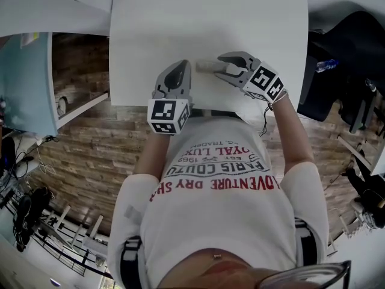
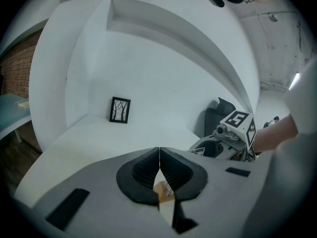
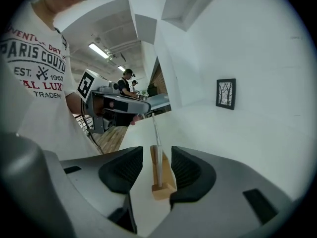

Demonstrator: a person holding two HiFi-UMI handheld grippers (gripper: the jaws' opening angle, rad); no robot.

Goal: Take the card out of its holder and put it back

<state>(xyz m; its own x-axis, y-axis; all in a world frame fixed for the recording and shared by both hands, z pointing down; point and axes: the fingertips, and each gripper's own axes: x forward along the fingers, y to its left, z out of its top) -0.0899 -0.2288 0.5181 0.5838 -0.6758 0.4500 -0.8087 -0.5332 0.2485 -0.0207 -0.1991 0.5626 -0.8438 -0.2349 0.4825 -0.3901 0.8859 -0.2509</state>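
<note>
White tabletop (image 1: 210, 17) fills the top of the head view. The person in a printed T-shirt (image 1: 222, 209) stands at its near edge with both claws out over it, close together.

Right claw (image 3: 157, 155): jaws wide apart, gripping nothing. It sits astride the wooden holder (image 3: 162, 187), one pad on each side, with clear gaps and no contact.

Left claw (image 2: 159, 157): jaw tips are together, and nothing is visibly pinched at the tips. A small tan scrap with dark print (image 2: 165, 190) shows in the gap below the tips; can't tell what it is or whether it's held. This claw is just beside the right one, on the holder's far side as the right gripper view has it.

The holder rests flat on the tabletop near the front edge. The card (image 3: 155, 130) stands upright in its slot, seen edge-on as a thin pale sheet, top free, neither claw on it. A small framed picture (image 2: 120, 110) stands against the back wall, well apart and not involved.

Progress: the card is seated in the holder, so this is either the start or the finish; the frames don't say which. If it's the start, everything is left: steady the holder, pinch the card, lift it clear, reseat it. If it's the finish, only backing the claws away is left. The open right claw round the holder fits either reading.
</note>
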